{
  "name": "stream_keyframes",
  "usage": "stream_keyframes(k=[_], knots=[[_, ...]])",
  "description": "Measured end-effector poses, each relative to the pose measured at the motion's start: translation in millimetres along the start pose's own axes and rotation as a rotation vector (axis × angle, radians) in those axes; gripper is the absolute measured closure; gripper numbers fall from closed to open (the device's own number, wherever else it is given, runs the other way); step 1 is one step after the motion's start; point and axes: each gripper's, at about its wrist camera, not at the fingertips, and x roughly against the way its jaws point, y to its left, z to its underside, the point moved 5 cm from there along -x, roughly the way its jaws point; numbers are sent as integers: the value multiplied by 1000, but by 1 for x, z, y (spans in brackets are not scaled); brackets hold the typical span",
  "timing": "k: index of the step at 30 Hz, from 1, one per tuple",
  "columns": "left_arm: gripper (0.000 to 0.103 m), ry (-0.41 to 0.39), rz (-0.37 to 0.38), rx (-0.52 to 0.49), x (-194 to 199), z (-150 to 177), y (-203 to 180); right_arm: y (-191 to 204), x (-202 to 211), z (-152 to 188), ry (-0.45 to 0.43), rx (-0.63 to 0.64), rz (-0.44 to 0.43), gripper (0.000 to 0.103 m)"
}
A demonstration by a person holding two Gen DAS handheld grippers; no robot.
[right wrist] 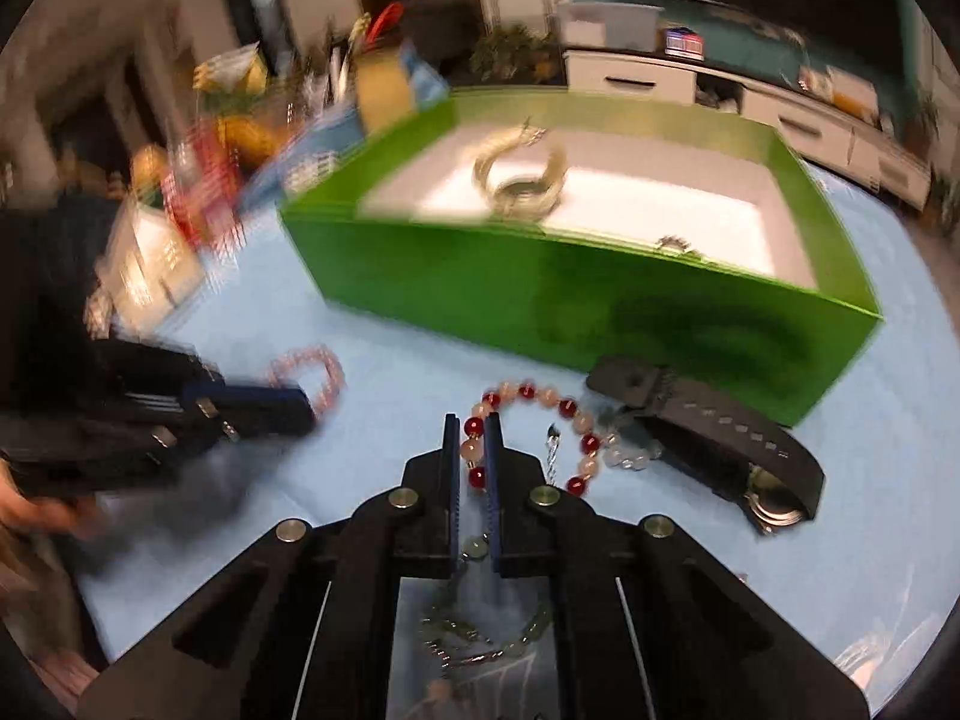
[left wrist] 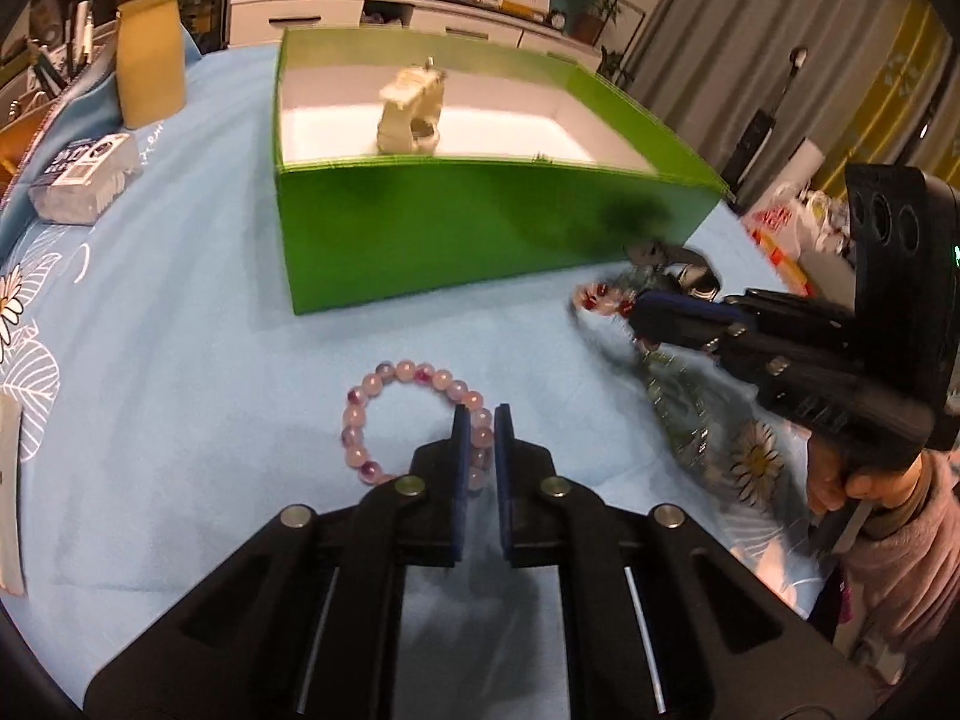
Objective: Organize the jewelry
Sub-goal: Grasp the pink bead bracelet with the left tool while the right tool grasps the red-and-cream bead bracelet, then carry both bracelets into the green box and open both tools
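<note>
Pink bracelet (left wrist: 414,426) in left gripper (left wrist: 481,420)

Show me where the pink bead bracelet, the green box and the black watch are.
pink bead bracelet (left wrist: 384,383): left wrist view, beads on its far arc.
green box (left wrist: 456,228): left wrist view, near outer wall.
black watch (right wrist: 720,426): right wrist view, middle of the strap.

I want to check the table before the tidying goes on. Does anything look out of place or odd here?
Nothing looks damaged or spilled. Several pieces lie outside the green box on the cloth: the black watch and a greenish chain. The left gripper pinches the pink bead bracelet; the right gripper pinches the red and pale bracelet.
</note>
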Motion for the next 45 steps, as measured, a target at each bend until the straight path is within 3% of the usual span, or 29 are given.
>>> stream_keyframes(k=[5, 11, 16, 31, 45], knots=[[95, -44, 77, 73, 14, -7, 2, -26, 33, -13, -89, -253, -201, 96], [95, -94, 181, 159, 36, -17, 5, -23, 59, -17, -144, -328, -293, 95], [95, -122, 208, 177, 53, -27, 5, -18, 75, -24, -170, -328, -296, 95], [95, -195, 196, 153, 86, -68, 4, -23, 88, -42, -206, -331, -260, 95], [95, -216, 186, 110, 67, -122, -9, -50, 85, -79, -260, -347, -203, 95]])
